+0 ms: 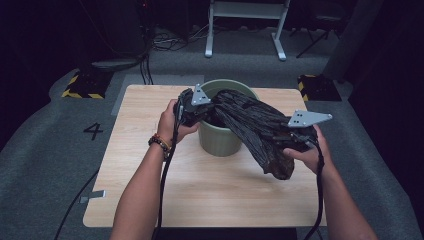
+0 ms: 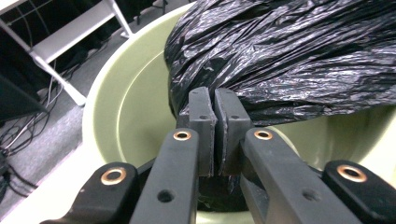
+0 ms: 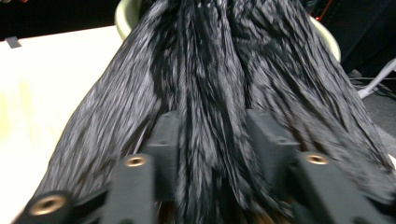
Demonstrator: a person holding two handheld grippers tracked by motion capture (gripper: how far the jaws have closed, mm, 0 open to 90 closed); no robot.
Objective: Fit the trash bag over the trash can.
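While one end of the black bag [image 1: 252, 127] sits in the green bin [image 1: 220, 137] at frame centre, barely begun: left tongs [image 2: 214, 112] pinched on its edge, right tongs [image 3: 212, 140] around a bunched fold, lining and spreading over the rim left.

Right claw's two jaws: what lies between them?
A bunched fold of the black plastic bag runs between the jaws of the right claw, seen in the right gripper view.

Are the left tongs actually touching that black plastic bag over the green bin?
Touching. In the left gripper view the left tongs are pressed together, pinching a fold of the black bag at their tips, above the green bin.
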